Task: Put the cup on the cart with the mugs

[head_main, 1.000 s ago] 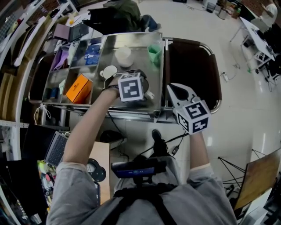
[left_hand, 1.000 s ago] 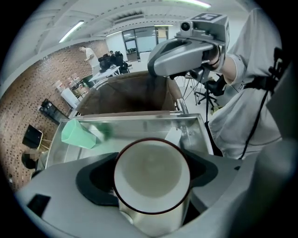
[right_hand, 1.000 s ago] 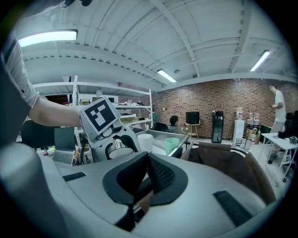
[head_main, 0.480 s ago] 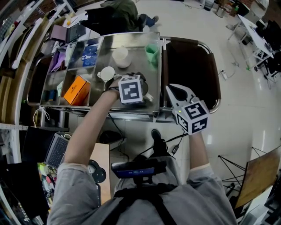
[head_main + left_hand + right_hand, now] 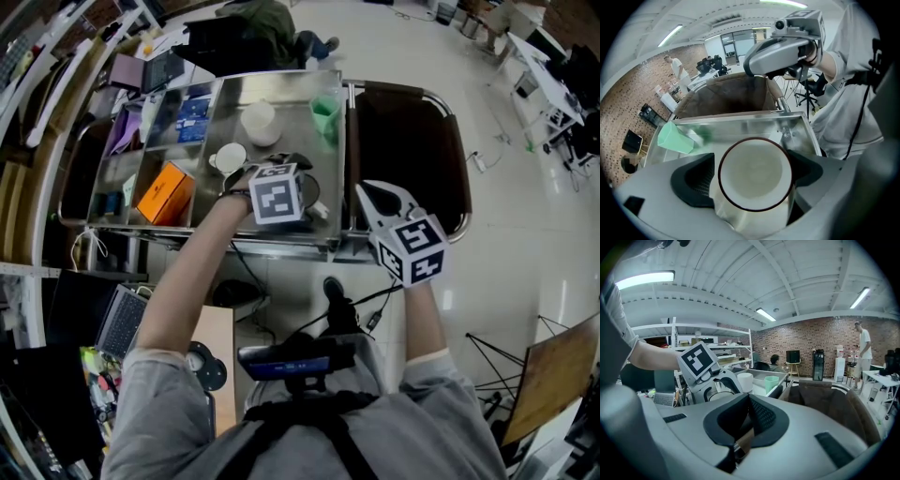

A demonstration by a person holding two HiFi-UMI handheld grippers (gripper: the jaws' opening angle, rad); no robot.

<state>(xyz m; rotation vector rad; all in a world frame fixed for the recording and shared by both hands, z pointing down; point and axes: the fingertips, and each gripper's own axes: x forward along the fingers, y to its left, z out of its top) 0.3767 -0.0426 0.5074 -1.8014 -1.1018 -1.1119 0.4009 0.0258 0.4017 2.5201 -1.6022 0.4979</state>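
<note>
While the shiny steel cart [image 5: 292, 92] bears our white, dark-rimmed cup [image 5: 754, 185] near its front edge, by two white mugs [image 5: 260, 120], our left gripper [image 5: 752, 176] has just been opening around it, released; delivery looks done, and our right gripper [image 5: 745, 423] hangs clenched, empty.

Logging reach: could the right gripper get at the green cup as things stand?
Probably yes. The green cup stands alone at the tray's far right corner, and the right gripper hovers just off that side with nothing between them. Its shut jaws would need opening first.
</note>
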